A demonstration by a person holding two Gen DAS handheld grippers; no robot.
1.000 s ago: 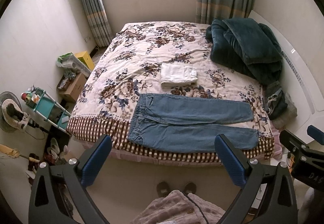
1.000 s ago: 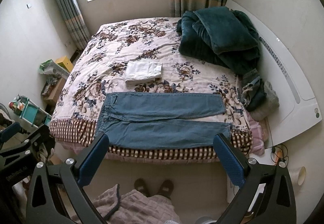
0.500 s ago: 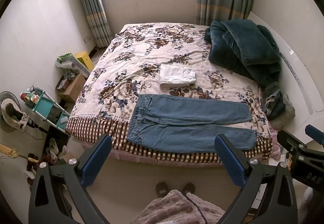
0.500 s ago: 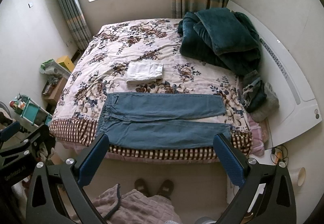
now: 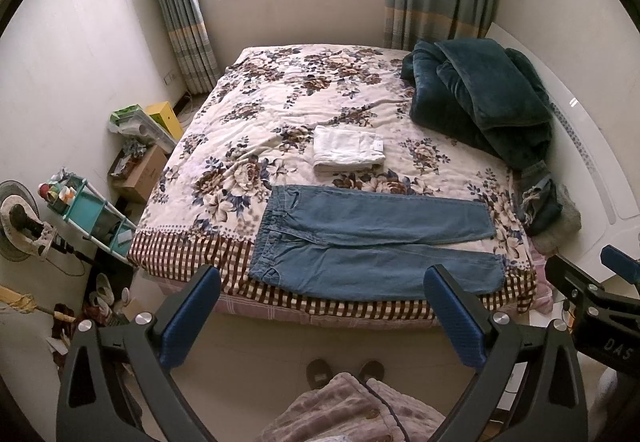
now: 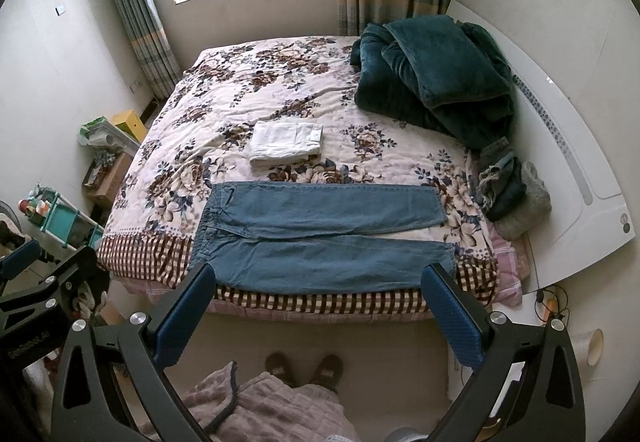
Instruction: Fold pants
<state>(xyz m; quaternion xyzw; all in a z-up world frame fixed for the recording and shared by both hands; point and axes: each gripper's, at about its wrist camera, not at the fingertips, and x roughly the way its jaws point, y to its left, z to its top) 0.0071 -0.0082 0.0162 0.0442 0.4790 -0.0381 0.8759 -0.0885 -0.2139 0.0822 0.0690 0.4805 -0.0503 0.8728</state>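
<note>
Before you, the pants (image 5: pixel 368 242) lie flat across the bed's (image 5: pixel 280 110) near edge, waist leftward; behind them sits a folded cloth (image 5: pixel 348 148).

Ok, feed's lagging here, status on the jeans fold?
Left gripper open, empty. Right gripper open, empty. Jeans flat on the bed, unfolded, untouched. Folded white garment beyond them, not touching.

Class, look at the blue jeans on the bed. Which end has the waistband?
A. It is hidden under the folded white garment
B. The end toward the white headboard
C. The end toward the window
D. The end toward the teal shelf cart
D: the blue jeans lie flat with waistband and pockets at the end nearer the teal shelf cart, and the leg hems point toward the white headboard.
</note>
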